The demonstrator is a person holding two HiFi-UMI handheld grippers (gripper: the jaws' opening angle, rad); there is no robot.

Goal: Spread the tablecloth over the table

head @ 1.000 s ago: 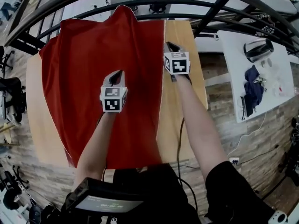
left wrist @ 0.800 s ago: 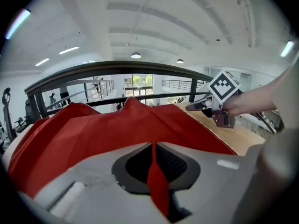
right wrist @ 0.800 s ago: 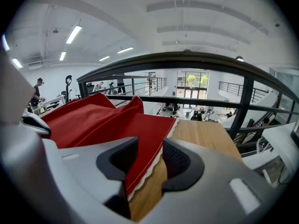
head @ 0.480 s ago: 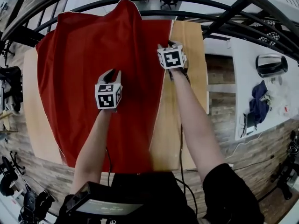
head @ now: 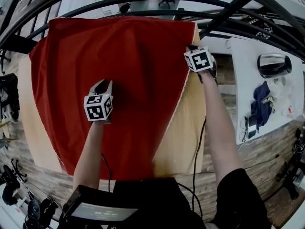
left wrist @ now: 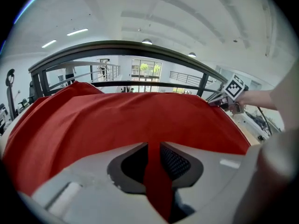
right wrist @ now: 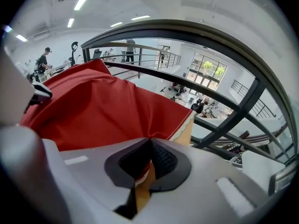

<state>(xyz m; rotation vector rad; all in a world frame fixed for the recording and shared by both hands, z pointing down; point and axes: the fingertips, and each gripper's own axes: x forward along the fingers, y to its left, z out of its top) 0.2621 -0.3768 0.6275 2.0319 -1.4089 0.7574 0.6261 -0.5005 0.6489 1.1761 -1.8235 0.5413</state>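
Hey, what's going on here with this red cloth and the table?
A person is spreading a red tablecloth over a wooden table, with a hand-held gripper in each hand. The right hand-held gripper has just closed on the cloth's right edge near the far corner. The left hand-held gripper pinches a fold in the middle of the cloth, though its jaws have just been opening a little. The cloth lies askew: bare wood shows at the near right and along the left side.

There's the tablecloth (head: 119, 66) over the table's (head: 185, 137) left and middle, bare top lower right, left gripper (head: 101, 84) mid-cloth, right gripper (head: 190, 48) at its upper-right edge.
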